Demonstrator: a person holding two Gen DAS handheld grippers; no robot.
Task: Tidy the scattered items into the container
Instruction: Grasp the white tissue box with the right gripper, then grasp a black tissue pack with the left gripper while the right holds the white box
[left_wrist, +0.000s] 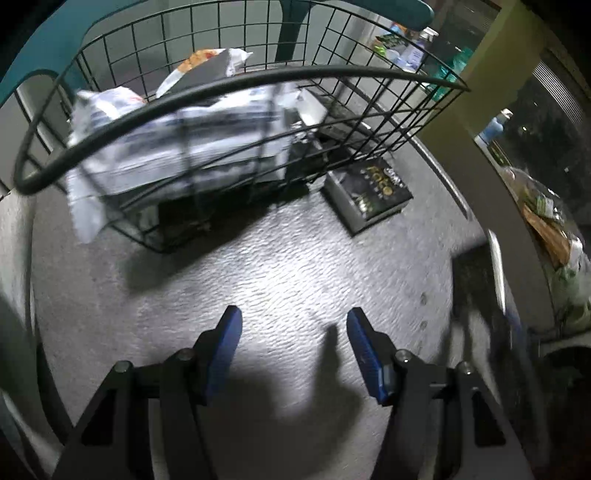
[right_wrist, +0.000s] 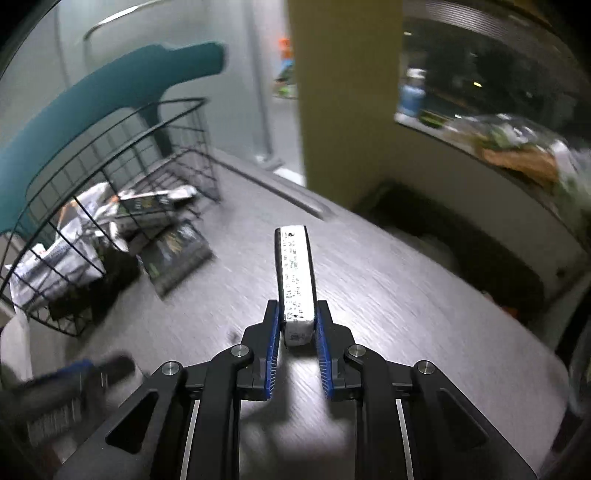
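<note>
From the left wrist view, the left gripper (left_wrist: 293, 325) hangs over bare grey tabletop (left_wrist: 295, 266) with its blue pads well apart and nothing between them; I judge it free for the next pickup. Ahead stands the wire basket (left_wrist: 236, 79), already holding white packets (left_wrist: 177, 147), and a dark box (left_wrist: 369, 192) lies flat on the table just beside the basket's near corner, not yet tidied away.

From the right wrist view, the right gripper (right_wrist: 295, 317) is clamped on the near end of a slim white box (right_wrist: 294, 273) with printed text. The box's long axis runs straight out along the fingers, its far end pointing away from the camera, above the table. Gripping one end probably lets it slide into the basket lengthwise. The basket sits well off to the left, so the box is not yet over it.
</note>
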